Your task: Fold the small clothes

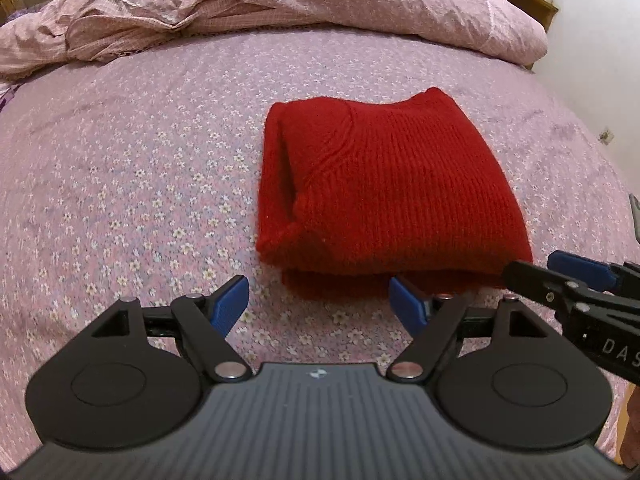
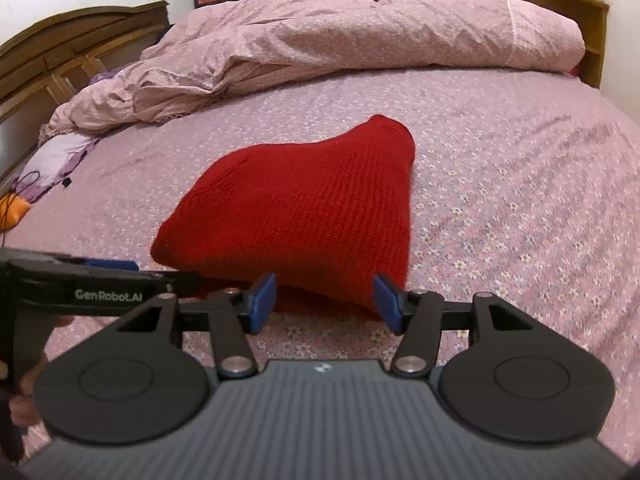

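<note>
Red sweater [image 1: 384,184] lies folded into a compact stack on the bed [image 1: 120,160]. Left tongs [image 1: 320,304] and right tongs [image 2: 325,300] spread, pinching nothing. Fold looks finished.

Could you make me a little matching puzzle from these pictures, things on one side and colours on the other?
Things:
1 sweater
2 bedsheet
3 gripper fingers
4 headboard

Colours:
A blue
B brown wood
C red
D pink with small flowers

Pairs: 1-C, 2-D, 3-A, 4-B
</note>
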A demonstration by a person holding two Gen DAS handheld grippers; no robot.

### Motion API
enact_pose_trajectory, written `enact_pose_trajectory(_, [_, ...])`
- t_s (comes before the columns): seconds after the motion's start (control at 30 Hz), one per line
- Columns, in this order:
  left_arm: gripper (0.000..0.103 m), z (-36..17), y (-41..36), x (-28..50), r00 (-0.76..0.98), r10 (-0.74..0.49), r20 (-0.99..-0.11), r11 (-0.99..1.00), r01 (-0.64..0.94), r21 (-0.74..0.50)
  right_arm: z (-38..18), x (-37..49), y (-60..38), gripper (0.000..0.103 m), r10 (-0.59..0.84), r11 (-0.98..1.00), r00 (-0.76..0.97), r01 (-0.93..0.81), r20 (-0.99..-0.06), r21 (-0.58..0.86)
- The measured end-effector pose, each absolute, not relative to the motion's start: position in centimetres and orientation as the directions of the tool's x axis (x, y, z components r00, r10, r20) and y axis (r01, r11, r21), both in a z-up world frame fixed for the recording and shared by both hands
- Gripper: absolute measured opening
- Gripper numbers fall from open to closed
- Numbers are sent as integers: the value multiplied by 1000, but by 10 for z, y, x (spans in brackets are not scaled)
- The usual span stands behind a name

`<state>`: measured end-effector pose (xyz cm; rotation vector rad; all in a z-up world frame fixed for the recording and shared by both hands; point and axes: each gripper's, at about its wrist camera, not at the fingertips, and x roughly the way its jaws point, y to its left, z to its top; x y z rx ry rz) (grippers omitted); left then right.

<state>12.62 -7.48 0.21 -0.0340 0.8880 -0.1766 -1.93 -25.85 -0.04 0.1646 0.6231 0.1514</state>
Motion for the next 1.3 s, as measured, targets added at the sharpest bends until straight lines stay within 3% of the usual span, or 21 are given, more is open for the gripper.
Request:
enact_pose_trajectory(0.37, [82, -1, -78, 126, 631, -136, -763, 990, 103, -92, -8, -19, -262, 57, 142, 973, 835, -20, -531, 228])
enact_pose_trajectory(1.3, [84, -5, -82, 126, 632, -115, -766, 992, 112, -56, -16, -15, -256, 57, 140, 972, 827, -10, -545, 234])
